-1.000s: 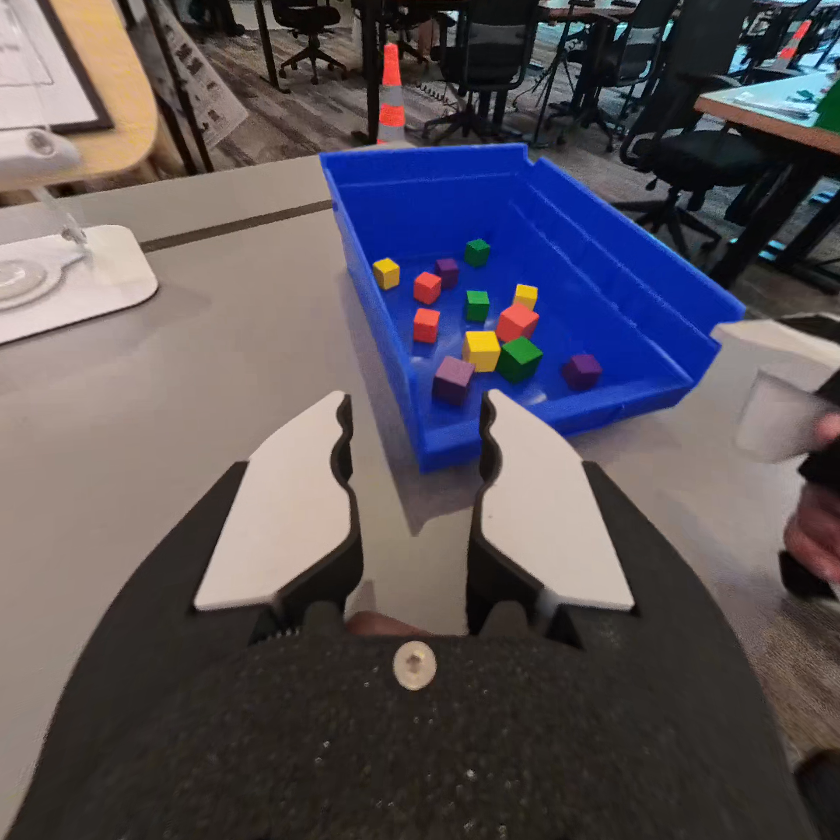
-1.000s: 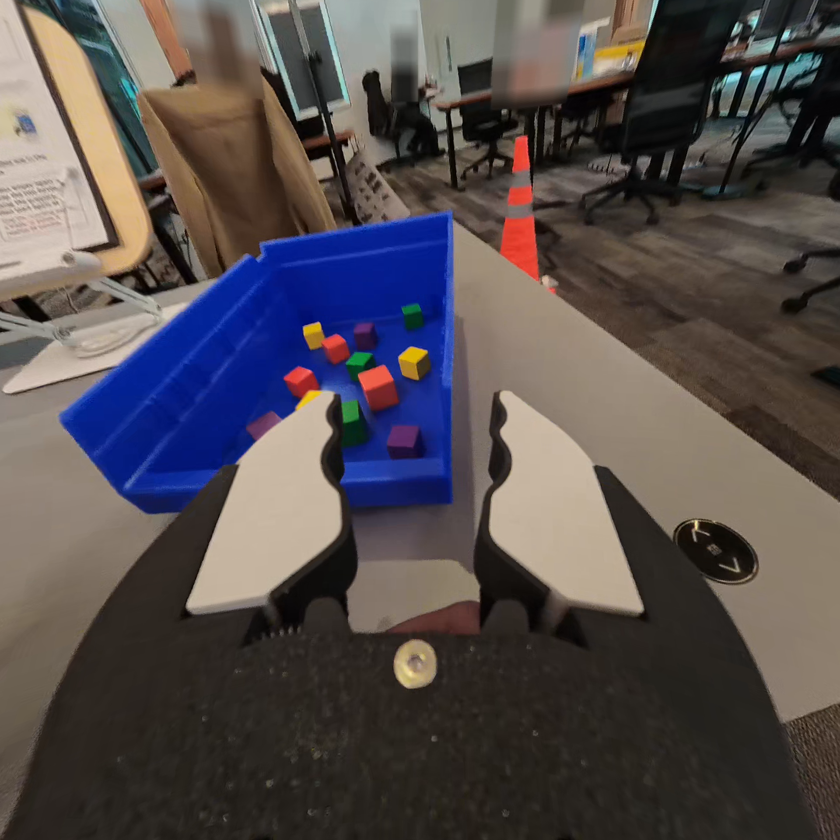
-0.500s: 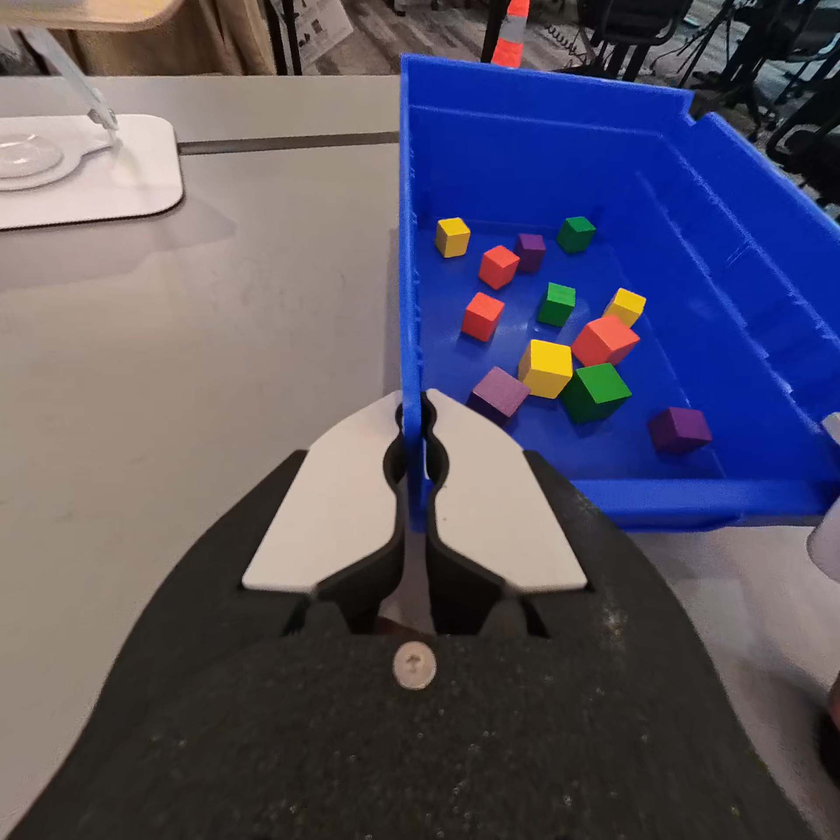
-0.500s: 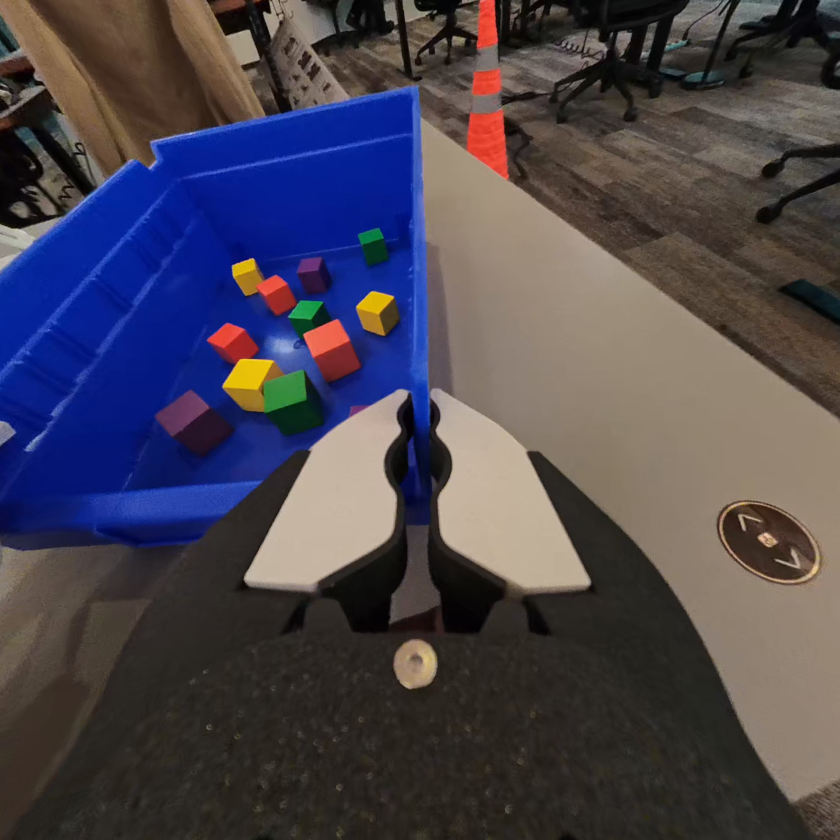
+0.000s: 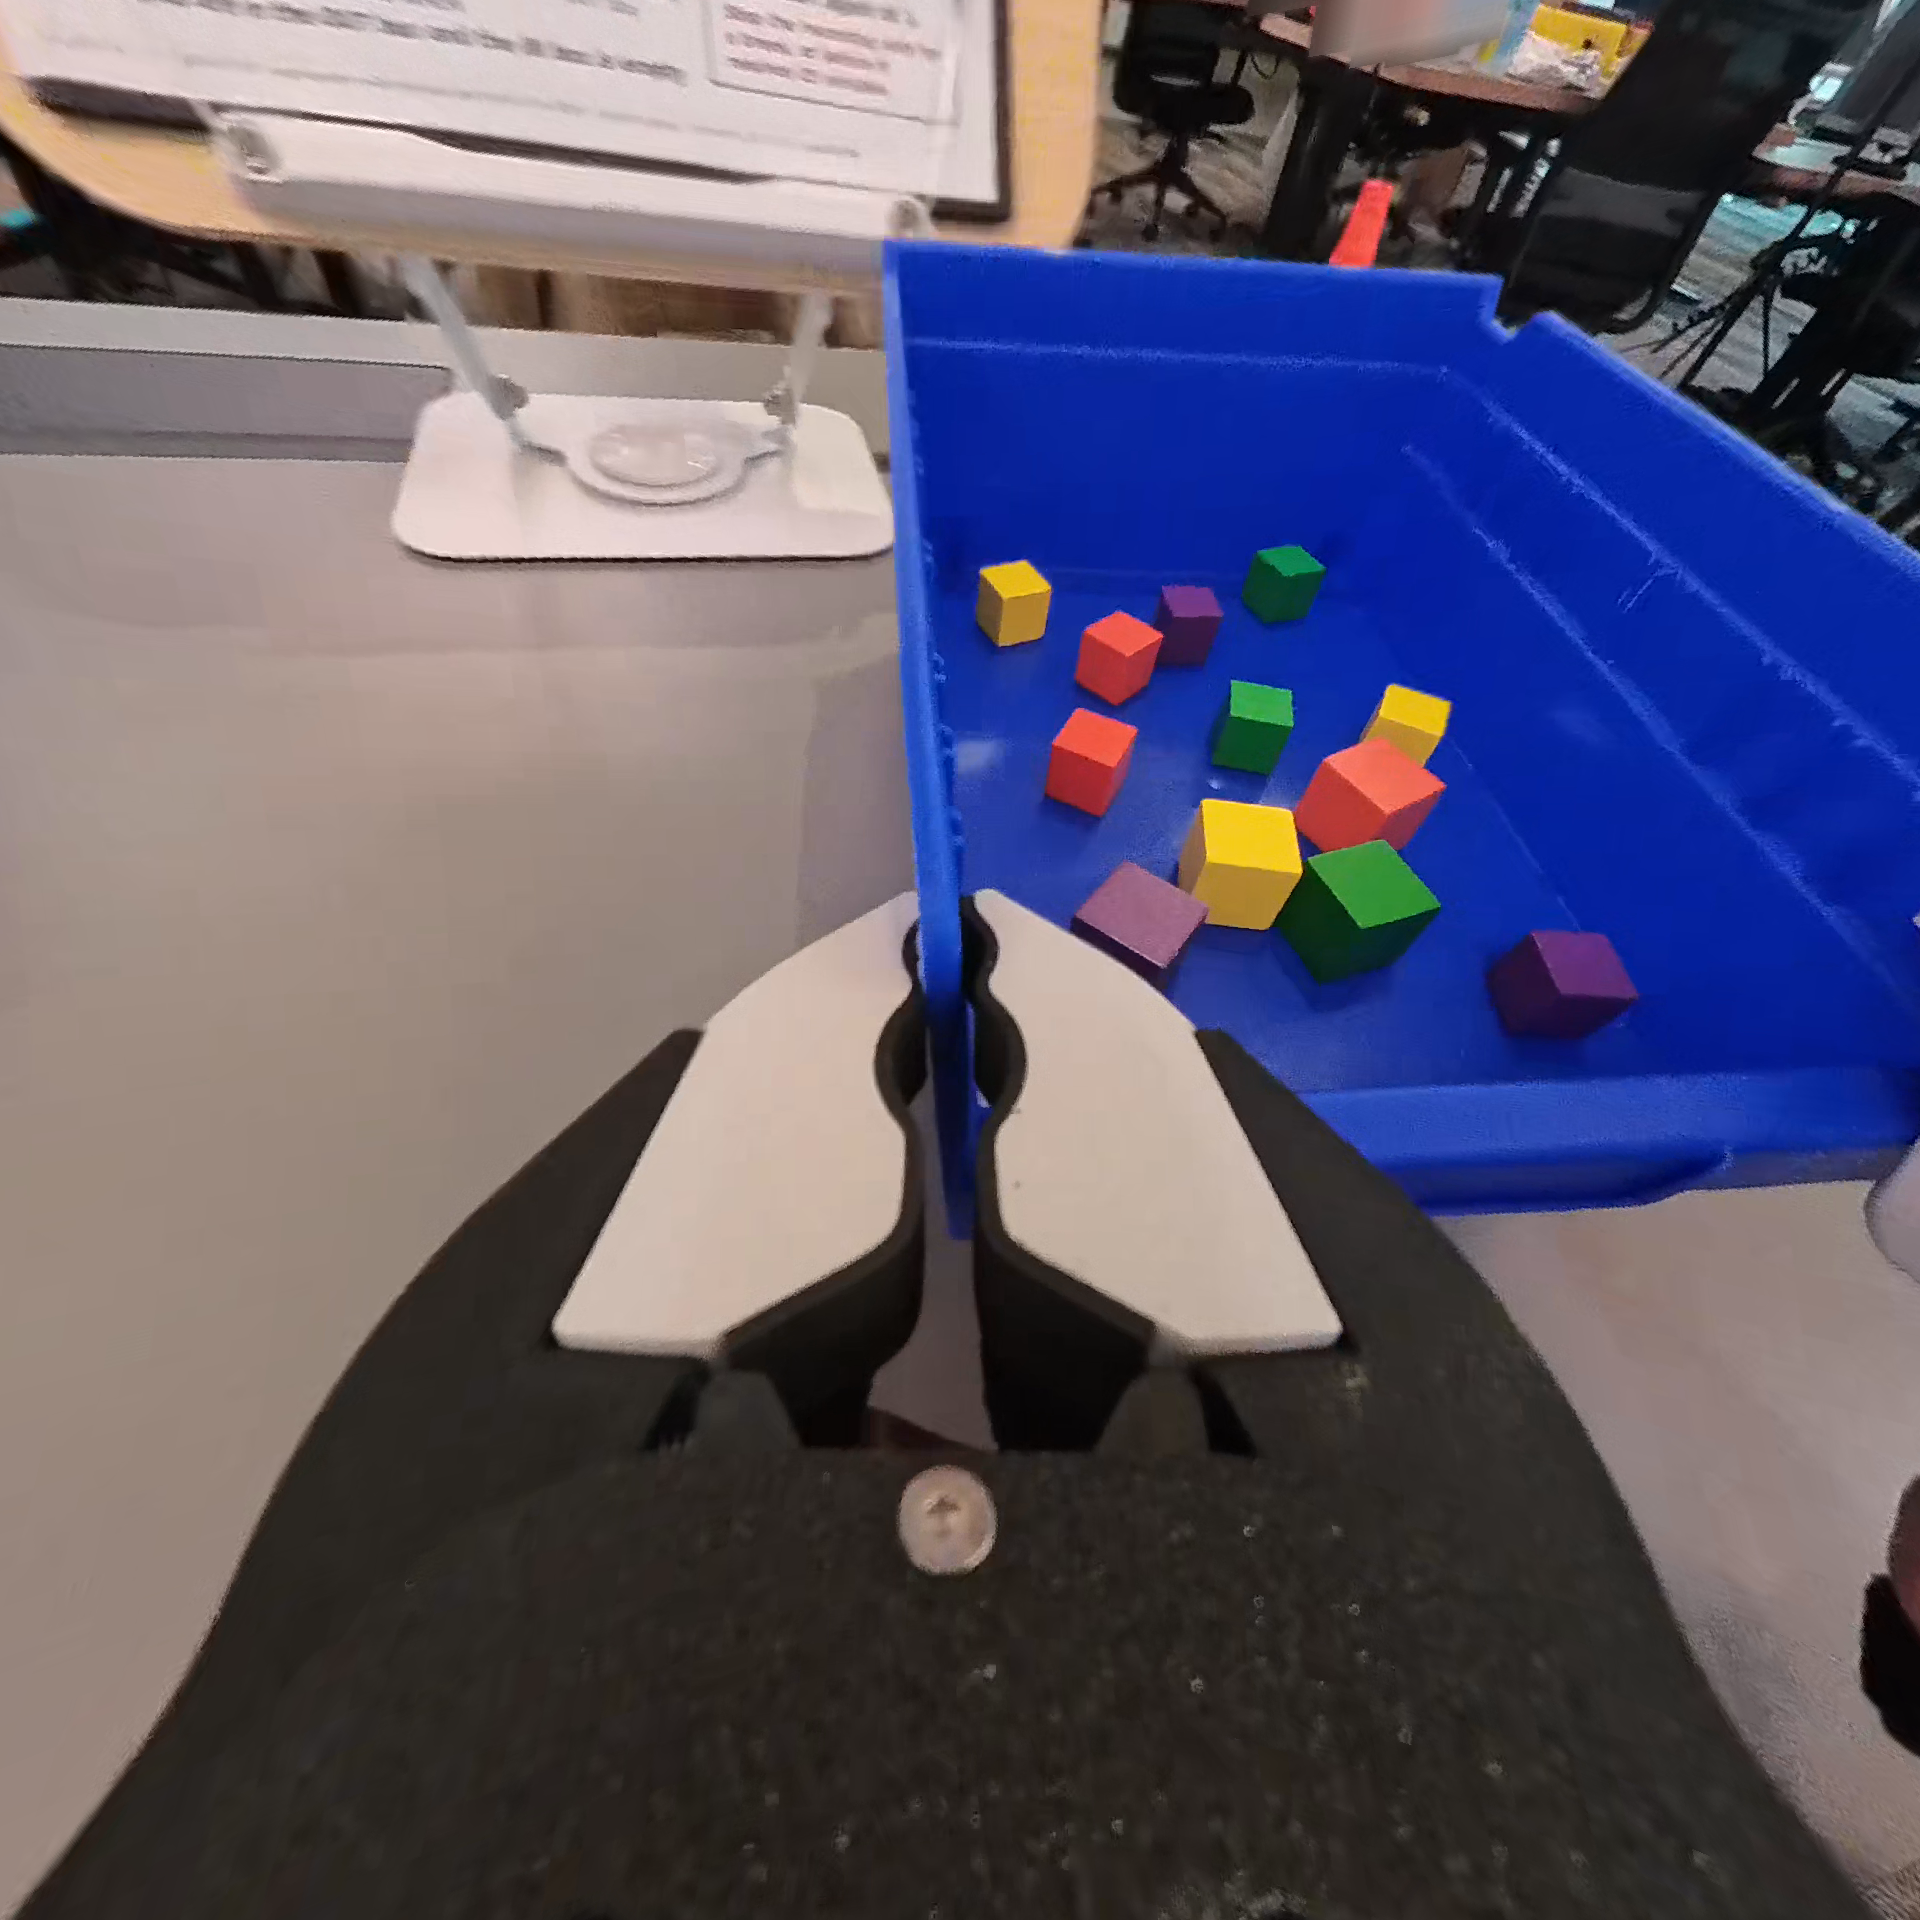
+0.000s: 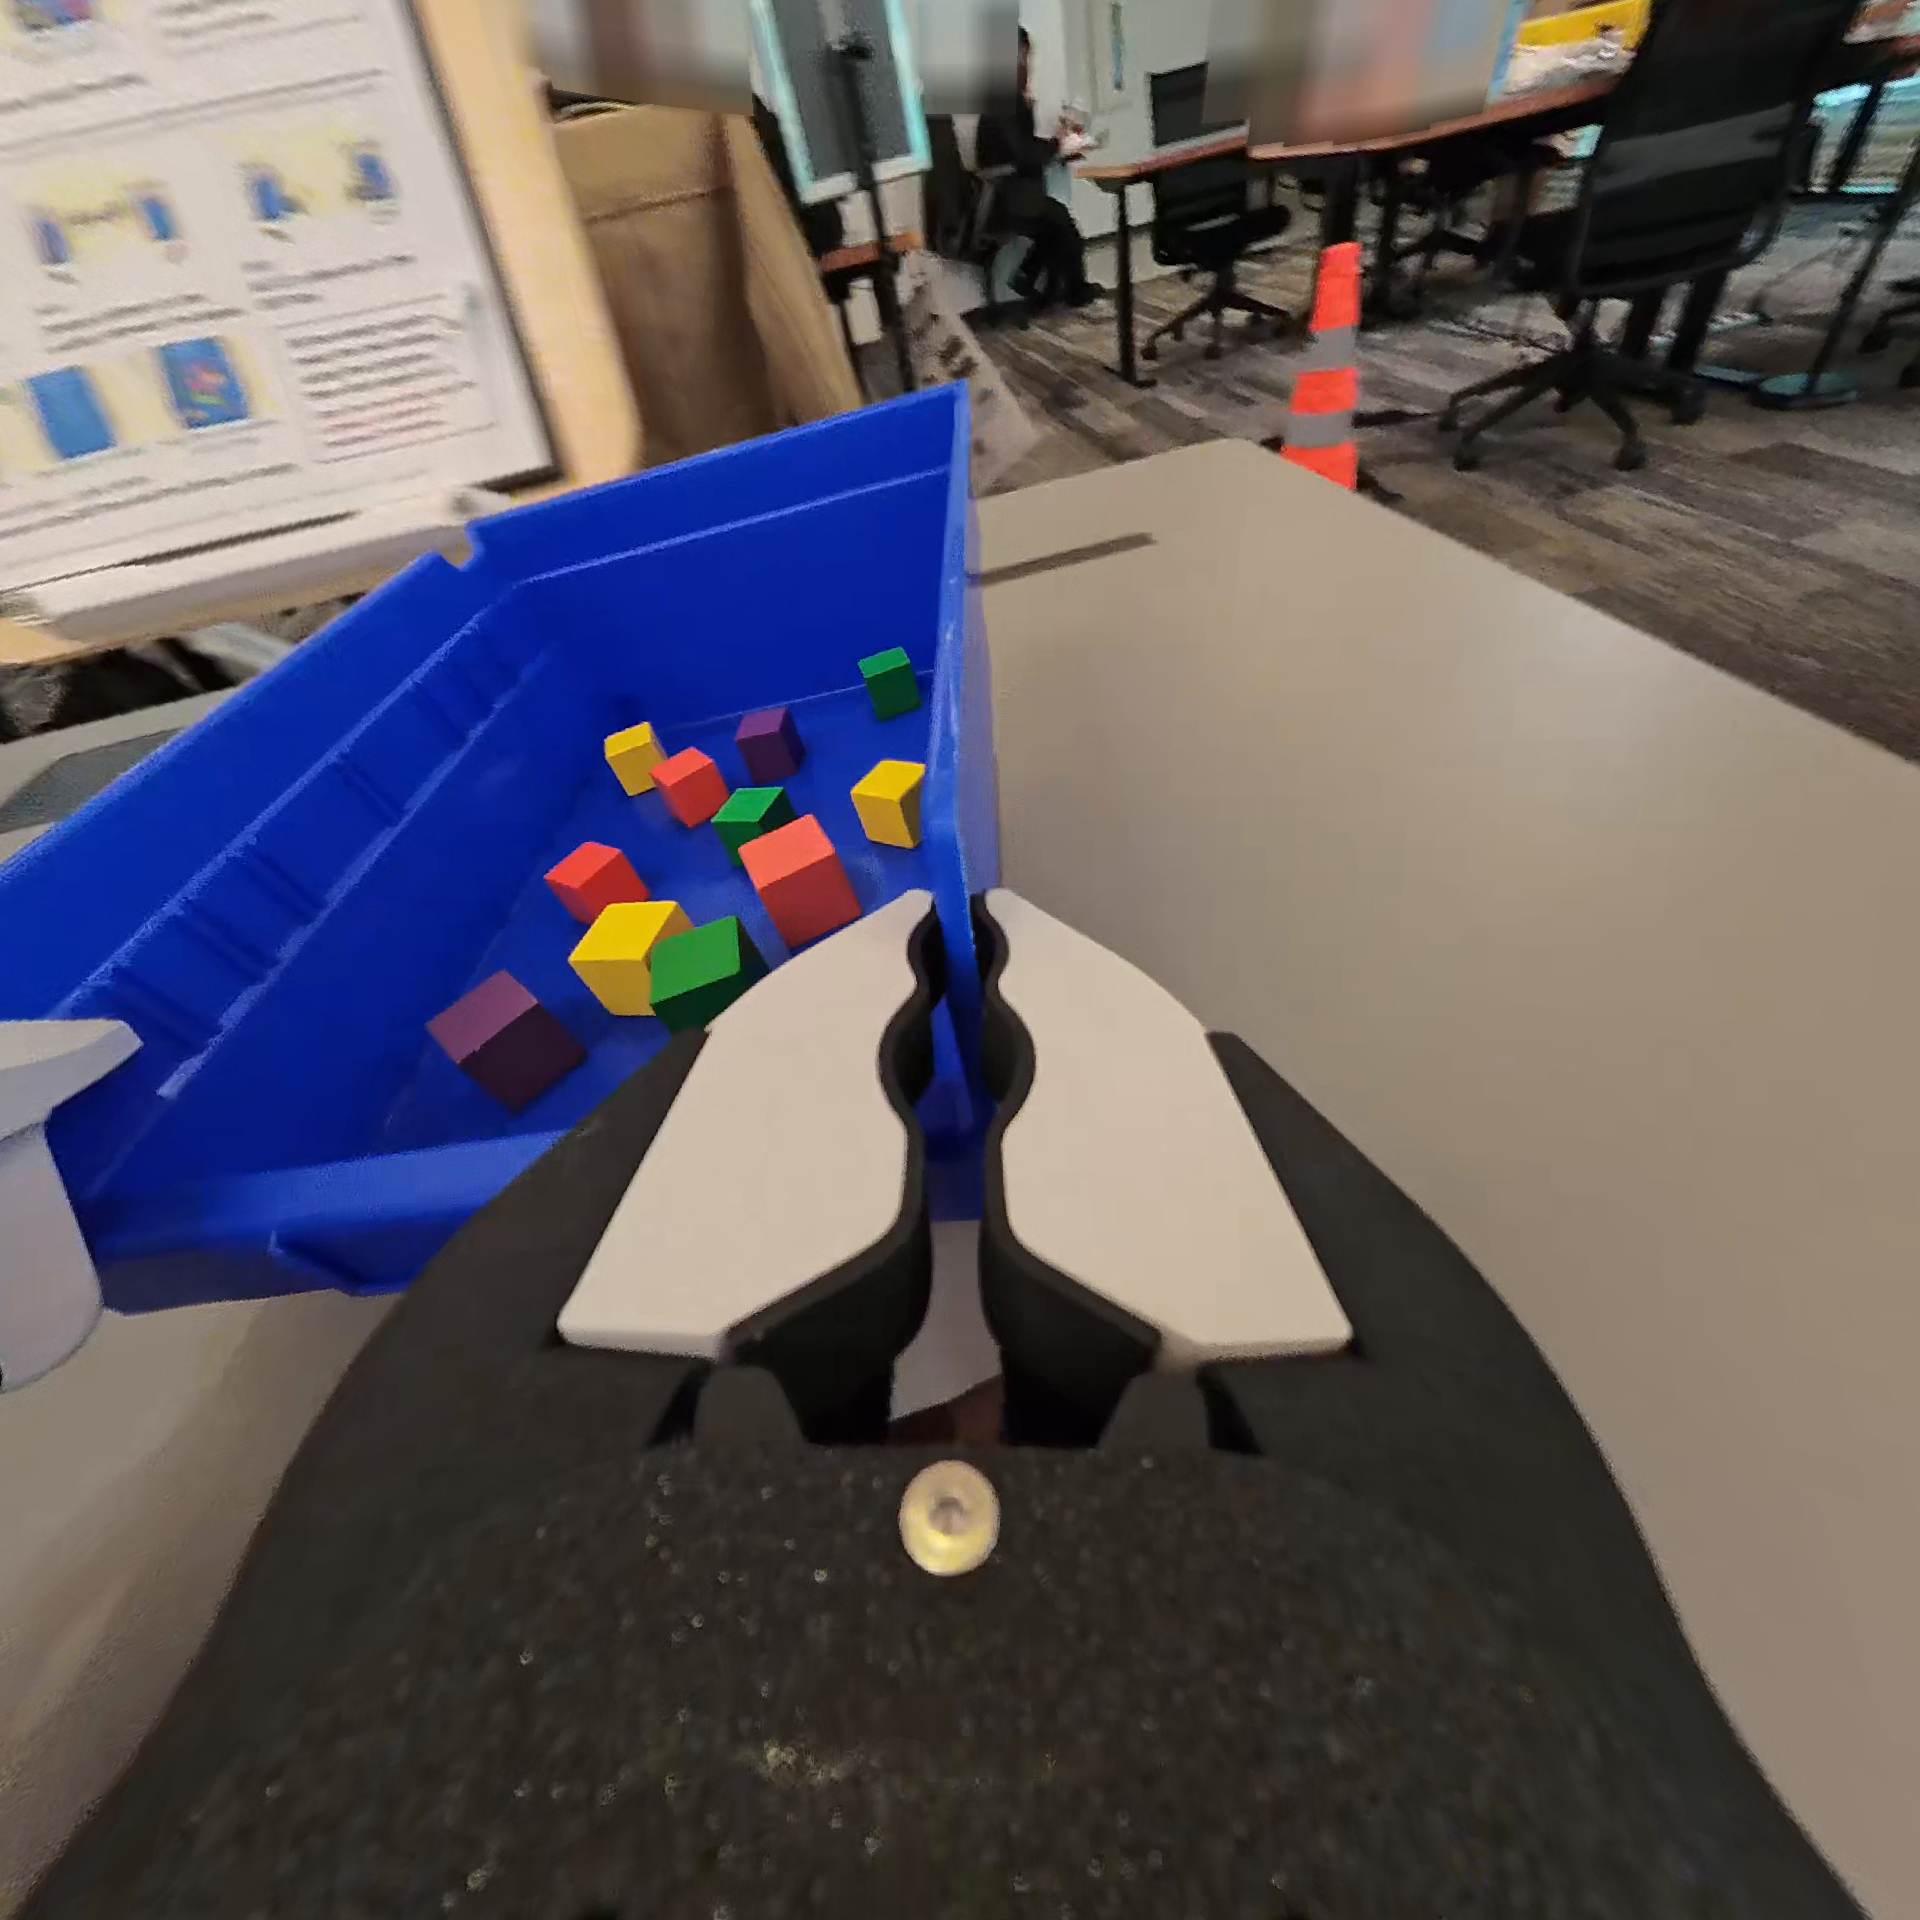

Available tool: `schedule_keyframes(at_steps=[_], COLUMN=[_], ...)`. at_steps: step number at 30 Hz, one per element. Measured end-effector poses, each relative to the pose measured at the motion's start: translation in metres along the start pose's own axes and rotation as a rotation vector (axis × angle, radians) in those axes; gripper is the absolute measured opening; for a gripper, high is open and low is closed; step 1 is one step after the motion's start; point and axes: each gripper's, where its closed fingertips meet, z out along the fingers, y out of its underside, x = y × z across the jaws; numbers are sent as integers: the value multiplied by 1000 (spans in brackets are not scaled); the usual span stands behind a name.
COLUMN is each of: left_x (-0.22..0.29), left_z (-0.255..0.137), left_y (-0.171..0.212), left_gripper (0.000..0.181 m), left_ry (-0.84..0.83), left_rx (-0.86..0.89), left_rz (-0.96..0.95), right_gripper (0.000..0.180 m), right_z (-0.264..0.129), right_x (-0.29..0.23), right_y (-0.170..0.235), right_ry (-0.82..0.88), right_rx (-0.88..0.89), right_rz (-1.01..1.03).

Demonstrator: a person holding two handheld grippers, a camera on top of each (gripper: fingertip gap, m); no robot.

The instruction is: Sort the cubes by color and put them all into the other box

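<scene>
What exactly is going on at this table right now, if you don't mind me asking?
A person is working with two handheld grippers, and both are clamped on the blue bin. The left gripper pinches the bin's left side wall near the front corner, and the right gripper pinches the opposite wall. Inside lie loose cubes in red, yellow, green and purple, unsorted. The bin sits on a grey table; no second box is in view.

A grey table [image 5: 364,831] carries a blue bin [image 5: 1558,499], its side wall between the fingers, and a white stand base [image 5: 644,499] beyond them to the left.
</scene>
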Motion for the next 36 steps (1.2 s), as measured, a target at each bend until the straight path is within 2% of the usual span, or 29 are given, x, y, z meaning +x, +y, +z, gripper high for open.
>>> schedule_keyframes(at_steps=[4,9,14,20,21,23,24,25,27,29,30,33,35,36], left_x=[-77,-180,-241,-250,-249,-236,-229,-225,-222,-234,-252,-354,-426,-448], left_z=[-43,-98,-119,-105,-102,-101,-109,-122,-159,-198,-215,-247,-247,-239], left_y=[-1,11,16,31,38,48,42,29,-10,-38,-44,-54,-48,-41], left_gripper=[3,3,3,3,10,67,65,62,63,64,67,56,55,54], left_ry=[-119,-316,-382,-349,-343,-268,-230,-208,-160,-101,-116,-325,-438,-416], left_rx=[37,34,-2,-23,-55,-136,-145,-119,-40,-39,-65,-47,-19,-19], left_rz=[-12,-33,-56,-47,-31,-21,-22,-23,-48,-72,-70,-49,-85,-120], right_gripper=[4,3,2,5,5,15,31,39,46,45,45,42,40,39], right_z=[-4,-9,-9,-6,-5,-7,-10,-15,-32,-52,-60,-78,-86,-90], right_x=[-82,-192,-261,-265,-264,-264,-260,-254,-245,-235,-229,-220,-229,-237], right_y=[10,48,77,84,89,89,84,77,62,54,51,48,55,62], right_ry=[-133,-301,-392,-424,-438,-502,-514,-527,-592,-654,-663,-698,-733,-753], right_rx=[-13,-81,-159,-175,-203,-210,-190,-159,-101,-61,-41,-10,-24,-39], right_rz=[-39,-65,-103,-100,-92,-69,-73,-76,-81,-102,-105,-70,-70,-86])
